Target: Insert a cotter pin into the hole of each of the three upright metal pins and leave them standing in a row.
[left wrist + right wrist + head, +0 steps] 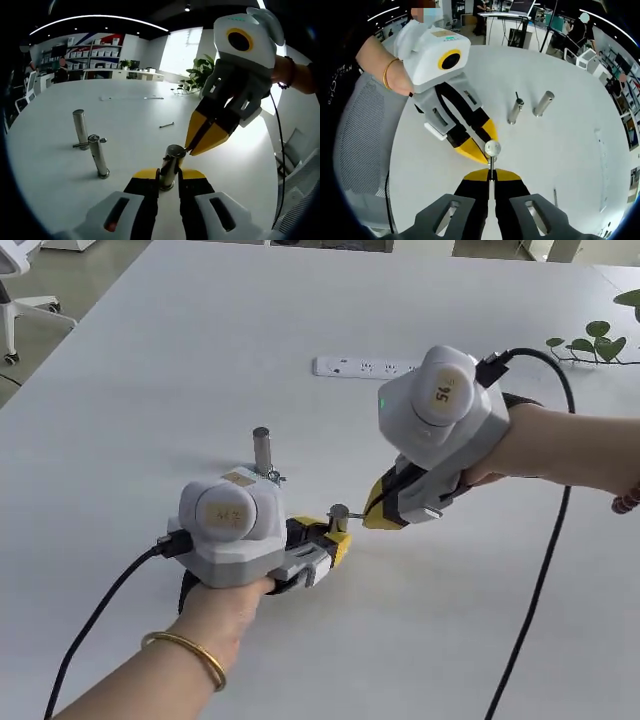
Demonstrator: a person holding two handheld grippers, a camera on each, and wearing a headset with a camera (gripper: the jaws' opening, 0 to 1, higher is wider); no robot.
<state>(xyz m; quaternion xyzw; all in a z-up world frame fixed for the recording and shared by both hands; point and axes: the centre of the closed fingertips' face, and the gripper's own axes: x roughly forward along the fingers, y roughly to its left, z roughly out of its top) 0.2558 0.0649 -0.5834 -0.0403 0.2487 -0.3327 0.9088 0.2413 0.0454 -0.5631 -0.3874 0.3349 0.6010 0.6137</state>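
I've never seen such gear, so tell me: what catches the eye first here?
Two hand-held tongs meet nose to nose mid-table: the left tongs clamp an upright metal pin, while the right tongs hold a thin cotter pin to its top. A second metal pin stands farther back.

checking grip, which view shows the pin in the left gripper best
Left gripper view: the metal pin stands full length between the fingers. Right gripper view shows its round top; head view, a small stub.
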